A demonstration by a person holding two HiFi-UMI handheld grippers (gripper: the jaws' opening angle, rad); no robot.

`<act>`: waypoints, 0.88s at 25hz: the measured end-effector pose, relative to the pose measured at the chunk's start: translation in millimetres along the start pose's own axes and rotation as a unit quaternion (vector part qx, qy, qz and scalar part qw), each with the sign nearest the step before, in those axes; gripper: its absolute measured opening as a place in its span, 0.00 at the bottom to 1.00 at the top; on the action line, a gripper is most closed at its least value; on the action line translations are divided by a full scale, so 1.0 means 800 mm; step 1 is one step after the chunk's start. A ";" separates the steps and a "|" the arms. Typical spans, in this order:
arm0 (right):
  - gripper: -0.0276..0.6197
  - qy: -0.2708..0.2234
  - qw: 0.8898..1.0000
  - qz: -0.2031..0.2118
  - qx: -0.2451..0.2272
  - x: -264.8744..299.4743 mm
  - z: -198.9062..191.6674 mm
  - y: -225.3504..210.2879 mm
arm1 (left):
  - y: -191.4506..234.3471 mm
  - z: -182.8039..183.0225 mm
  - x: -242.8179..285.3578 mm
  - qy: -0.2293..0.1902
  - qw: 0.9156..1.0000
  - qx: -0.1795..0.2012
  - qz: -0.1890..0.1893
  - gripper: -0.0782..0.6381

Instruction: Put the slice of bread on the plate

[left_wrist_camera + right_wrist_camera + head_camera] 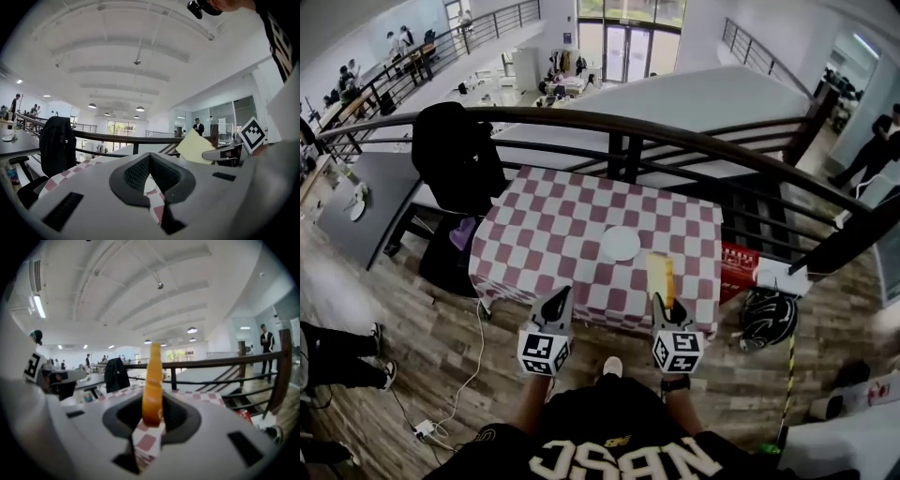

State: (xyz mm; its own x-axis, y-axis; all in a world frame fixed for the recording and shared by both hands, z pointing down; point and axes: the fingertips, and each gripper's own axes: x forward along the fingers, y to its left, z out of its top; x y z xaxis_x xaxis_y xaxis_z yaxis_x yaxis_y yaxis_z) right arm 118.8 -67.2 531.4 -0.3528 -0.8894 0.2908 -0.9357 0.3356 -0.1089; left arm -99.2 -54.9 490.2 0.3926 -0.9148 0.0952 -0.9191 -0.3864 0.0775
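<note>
Right claw (pixel 151 422) is clamped on the bread slice (pixel 153 380) at its lower edge, upright over the checkered tabletop (pixel 546 234), short of the white plate (pixel 621 244). It looks light, soft and crushable, so a gentle crust grip suits. Left claw (pixel 153 187) is closed, empty.

The tablecloth (pixel 553 234) in the middle of the head view is seen as matt fabric, checked red and white. The plate (pixel 621 244) on it looks smooth and white. The slice of bread (pixel 152 380) is shown with a slightly glossy orange-brown crust and a pale matt face. The right gripper (pixel 151 413) and left gripper (pixel 150 161) are cased in smooth white plastic, with dark, finely textured pads (pixel 136 173). The floor (pixel 441 347) is laid in wood planks. The helmet (pixel 767 319) at lower right is glossy black.
</note>
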 end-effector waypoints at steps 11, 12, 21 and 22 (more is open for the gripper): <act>0.21 0.066 0.997 0.041 0.002 0.062 -0.041 -0.024 | -0.004 -0.056 0.086 0.071 0.997 -0.018 0.010 0.13; 0.21 0.075 0.997 0.036 0.004 0.066 -0.048 -0.031 | -0.001 -0.064 0.092 0.077 0.997 -0.021 0.010 0.13; 0.21 0.136 0.990 -0.008 0.038 0.120 -0.090 -0.091 | 0.004 -0.107 0.177 0.121 0.992 -0.028 -0.040 0.13; 0.21 0.149 0.988 -0.012 0.038 0.128 -0.098 -0.096 | 0.005 -0.110 0.187 0.128 0.990 -0.027 -0.046 0.13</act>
State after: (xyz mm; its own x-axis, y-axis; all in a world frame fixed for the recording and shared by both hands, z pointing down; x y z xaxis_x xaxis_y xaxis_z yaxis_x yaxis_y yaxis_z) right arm 154.9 -159.9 644.5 -0.3256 -0.7621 0.5596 -0.9450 0.2817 -0.1662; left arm -41.5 -182.8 592.1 0.4765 -0.8132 0.3341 -0.8787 -0.4531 0.1503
